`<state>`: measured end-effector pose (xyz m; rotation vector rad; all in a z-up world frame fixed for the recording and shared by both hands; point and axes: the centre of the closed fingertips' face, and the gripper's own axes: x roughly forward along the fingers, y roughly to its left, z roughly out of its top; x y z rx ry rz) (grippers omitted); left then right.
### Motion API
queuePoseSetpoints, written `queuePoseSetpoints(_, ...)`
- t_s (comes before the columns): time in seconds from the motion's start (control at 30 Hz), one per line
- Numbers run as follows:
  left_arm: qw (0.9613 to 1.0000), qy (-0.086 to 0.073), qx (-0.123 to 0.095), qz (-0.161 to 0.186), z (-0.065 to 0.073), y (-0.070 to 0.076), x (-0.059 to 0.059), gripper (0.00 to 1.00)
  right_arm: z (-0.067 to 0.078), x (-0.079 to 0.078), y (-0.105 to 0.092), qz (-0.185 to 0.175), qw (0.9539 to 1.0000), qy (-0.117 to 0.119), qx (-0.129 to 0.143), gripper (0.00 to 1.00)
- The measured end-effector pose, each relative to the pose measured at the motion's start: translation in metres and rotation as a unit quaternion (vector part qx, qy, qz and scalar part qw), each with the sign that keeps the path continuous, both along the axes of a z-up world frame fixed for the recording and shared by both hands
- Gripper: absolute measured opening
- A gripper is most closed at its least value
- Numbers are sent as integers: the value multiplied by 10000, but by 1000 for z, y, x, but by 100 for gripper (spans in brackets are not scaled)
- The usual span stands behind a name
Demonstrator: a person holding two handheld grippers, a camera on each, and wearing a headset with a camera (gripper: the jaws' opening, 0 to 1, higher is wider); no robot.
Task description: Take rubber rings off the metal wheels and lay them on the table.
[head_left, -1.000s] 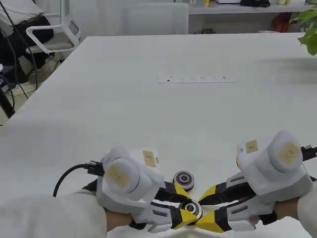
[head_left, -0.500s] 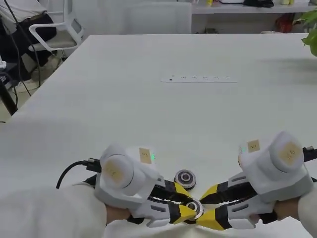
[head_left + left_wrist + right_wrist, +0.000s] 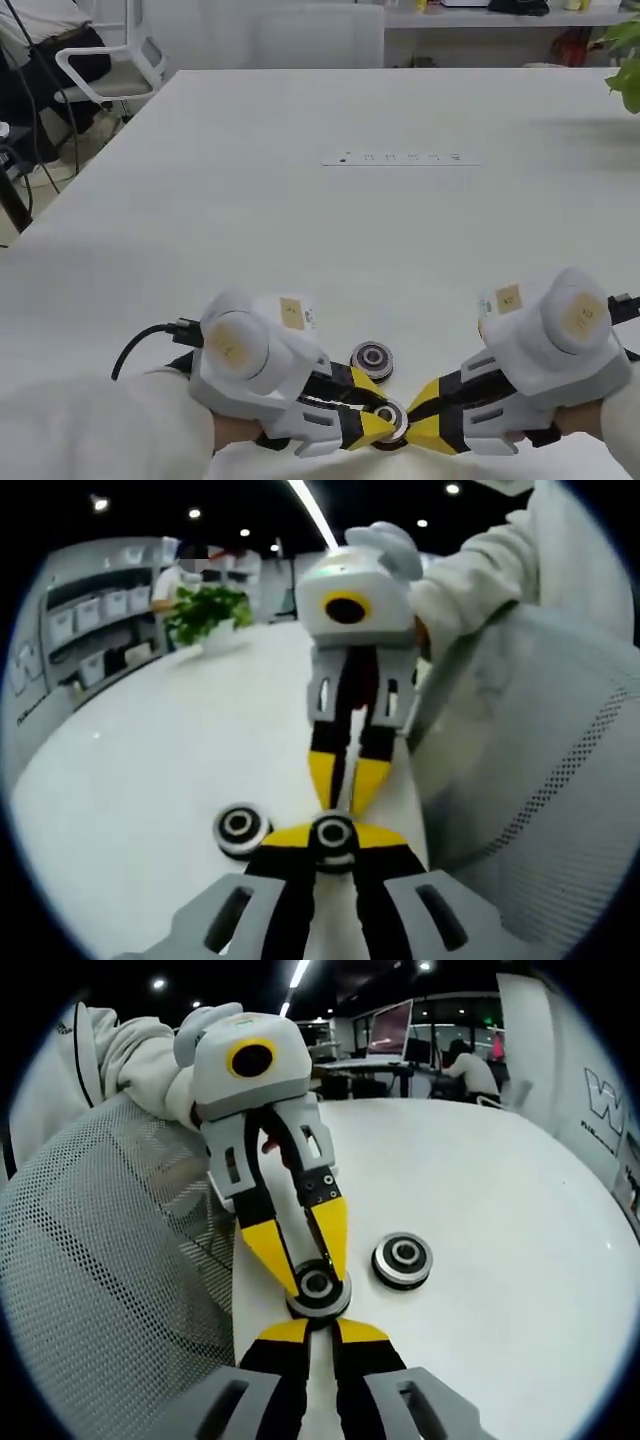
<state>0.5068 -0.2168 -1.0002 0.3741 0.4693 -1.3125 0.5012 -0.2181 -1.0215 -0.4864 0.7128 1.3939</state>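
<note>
Low in the head view, the right gripper has slid a little left, closer to the wheel the left gripper holds.

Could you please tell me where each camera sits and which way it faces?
Head view: headset, looking down across the table; left gripper, right gripper and sleeves show.
Left gripper view: on the left gripper, facing the right gripper; own jaws show.
Right gripper view: on the right gripper, facing the left gripper; own jaws show.
All share the held wheel and loose wheel.
</note>
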Motion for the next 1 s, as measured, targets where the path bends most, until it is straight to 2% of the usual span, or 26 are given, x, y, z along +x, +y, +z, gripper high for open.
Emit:
queuePoseSetpoints(0.17, 10000, 11, 1, 14, 0, 0, 0, 14, 0, 2, 0, -181, 9997, 141, -68, 2)
queuePoseSetpoints(0.23, 10000, 11, 3, 16, 0, 0, 0, 14, 0, 3, -1, -320, 9991, 274, -95, 0)
queuePoseSetpoints(0.3, 10000, 14, 6, 19, -1, 0, 0, 14, 1, 4, -3, -581, 9969, 526, -59, 0)
queuePoseSetpoints(0.33, 10000, 13, 8, 19, -1, 0, 0, 14, 2, 8, -3, -641, 9967, 505, -4, 0)
queuePoseSetpoints(0.37, 10000, 13, 9, 24, -1, 0, 0, 14, 3, 6, -4, -753, 9949, 679, 3, 0)
queuePoseSetpoints(0.5, 10000, 16, 11, 24, -1, 0, 1, 14, 3, 7, -5, -931, 9918, 879, 39, 0)
queuePoseSetpoints(0.53, 10000, 16, 10, 25, -1, 0, 1, 14, 3, 7, -6, -1057, 9890, 1030, 73, 0)
queuePoseSetpoints(0.57, 10000, 18, 9, 26, -1, 0, 1, 14, 4, 8, -5, -1115, 9878, 1080, 126, 0)
queuePoseSetpoints(0.6, 10000, 21, 9, 29, -1, 0, 1, 14, 6, 8, -6, -1271, 9834, 1276, 217, 0)
queuePoseSetpoints(0.67, 10000, 29, 4, 37, -1, 0, 1, 14, 7, 9, -6, -1448, 9778, 1488, 283, 0)
queuePoseSetpoints(0.77, 10000, 29, 4, 37, -1, 0, 1, 14, 9, 10, -7, -1532, 9747, 1589, 339, 0)
queuePoseSetpoints(0.83, 10000, 21, 10, 42, -1, 0, 1, 14, 14, 11, -3, -1792, 9646, 1859, 537, 0)
queuePoseSetpoints(0.87, 10000, 14, 15, 38, -1, 0, 1, 14, 14, 12, -5, -1901, 9605, 1964, 514, 0)
queuePoseSetpoints(0.9, 10000, 19, 13, 47, -1, 0, 2, 14, 19, 10, -1, -1887, 9566, 2110, 692, 0)
queuePoseSetpoints(0.93, 10000, 21, 12, 48, -1, 0, 2, 14, 15, 12, -5, -1902, 9587, 2039, 552, 0)
queuePoseSetpoints(1.0, 10000, 16, 17, 46, -1, 0, 2, 14, 16, 9, -2, -1860, 9604, 1992, 581, 0)
